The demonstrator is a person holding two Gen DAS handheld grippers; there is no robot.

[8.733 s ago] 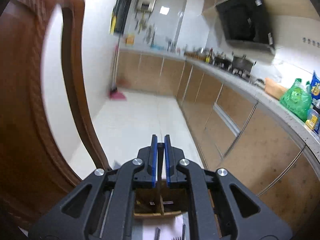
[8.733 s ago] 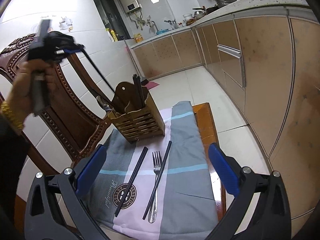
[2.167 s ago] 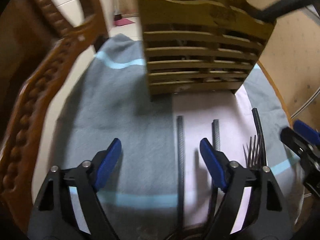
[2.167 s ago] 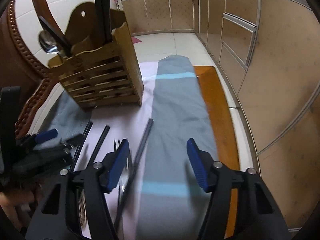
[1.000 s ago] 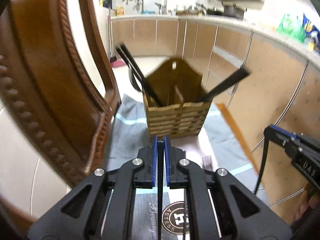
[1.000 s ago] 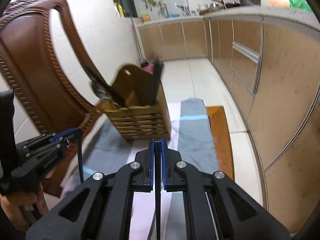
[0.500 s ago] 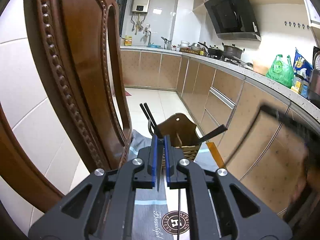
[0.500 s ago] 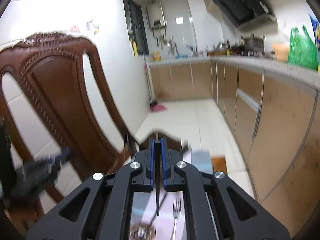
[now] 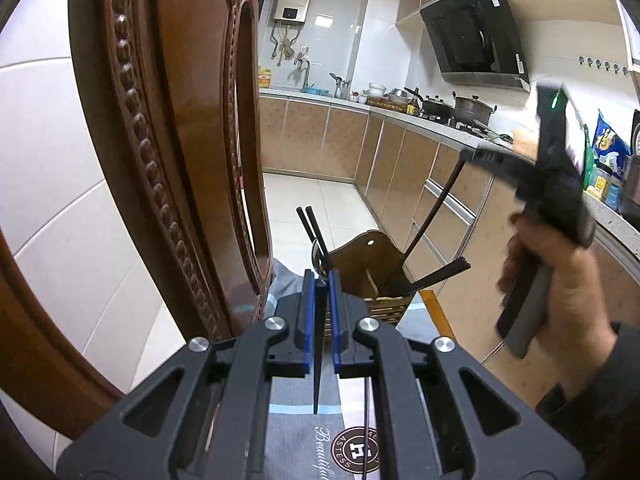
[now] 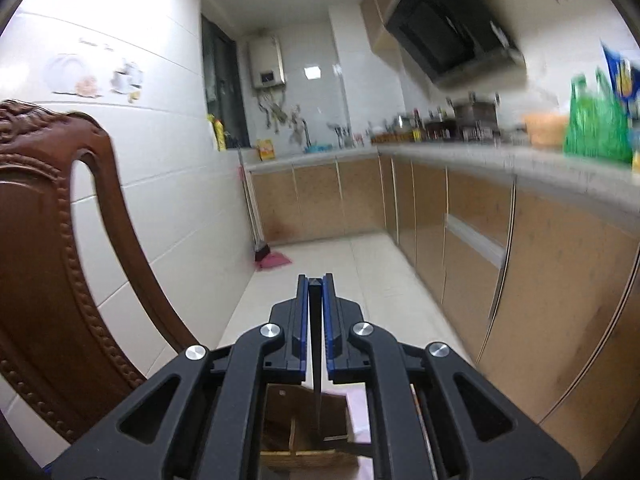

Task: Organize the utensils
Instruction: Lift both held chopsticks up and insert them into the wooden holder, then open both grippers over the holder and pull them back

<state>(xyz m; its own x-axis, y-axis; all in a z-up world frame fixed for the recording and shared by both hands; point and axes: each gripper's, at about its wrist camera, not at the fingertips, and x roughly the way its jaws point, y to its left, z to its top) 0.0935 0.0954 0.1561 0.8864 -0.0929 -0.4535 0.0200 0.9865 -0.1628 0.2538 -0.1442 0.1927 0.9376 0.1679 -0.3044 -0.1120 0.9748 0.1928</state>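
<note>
The left gripper [image 9: 321, 312] has its blue pads drawn in almost together, pinching one black chopstick [image 9: 317, 360] that hangs straight down between them, its tip above the grey-and-pink cloth [image 9: 296, 440] on the seat of the carved wooden chair [image 9: 160, 140]. The right gripper [image 10: 316, 316] is likewise nearly closed on a second black chopstick [image 10: 317, 396], whose lower end dips into the right-hand compartment of the wooden utensil holder [image 10: 304, 432] directly beneath it. Only the left wrist view shows the holder [image 9: 372, 276] from the side, standing on the cloth past the fingertips: two chopsticks lean out of its left side beside a spoon bowl, two more stick out to the right, and the one in the right gripper [image 9: 466, 156] slants in from above, carried by the person's right hand [image 9: 560, 280]. A further thin dark utensil [image 9: 366, 424] lies on the cloth under the left gripper. The right wrist view looks down into the holder's two compartments, split by a thin divider.
</note>
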